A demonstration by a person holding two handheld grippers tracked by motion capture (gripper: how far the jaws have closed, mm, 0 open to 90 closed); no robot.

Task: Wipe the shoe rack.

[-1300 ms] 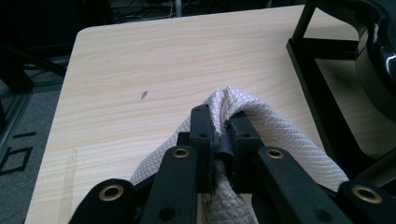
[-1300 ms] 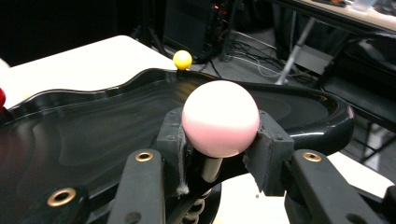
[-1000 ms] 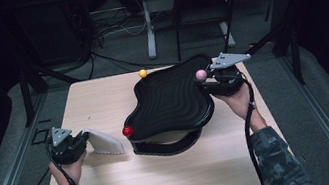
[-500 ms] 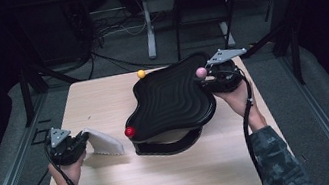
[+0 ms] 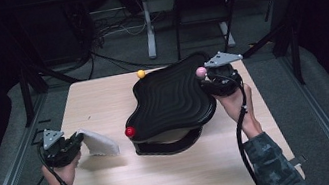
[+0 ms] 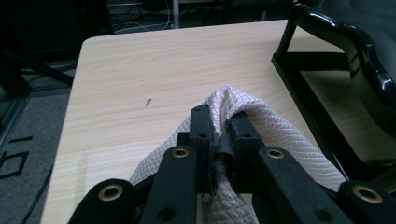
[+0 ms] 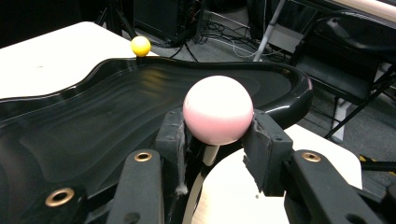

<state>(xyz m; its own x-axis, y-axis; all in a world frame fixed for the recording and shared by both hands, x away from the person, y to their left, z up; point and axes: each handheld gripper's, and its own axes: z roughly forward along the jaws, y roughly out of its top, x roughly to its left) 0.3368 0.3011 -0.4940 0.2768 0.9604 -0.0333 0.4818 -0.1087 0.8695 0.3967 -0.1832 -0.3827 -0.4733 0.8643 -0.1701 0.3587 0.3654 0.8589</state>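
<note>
Pinching quilted white cloth (image 6: 280, 135), left hand-held gripper (image 6: 219, 135) faces ridged glossy tray (image 5: 173, 96).

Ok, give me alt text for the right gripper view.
The right claw grips a pink ball on a stalk, at the rim of a black ridged tray. A yellow ball stands at the tray's far edge.

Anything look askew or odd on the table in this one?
The black wavy-ribbed tray sits tilted on its black stand, its near edge by the red ball lower. The right gripper is at the pink ball. The left gripper pinches a bunched white quilted cloth.
</note>
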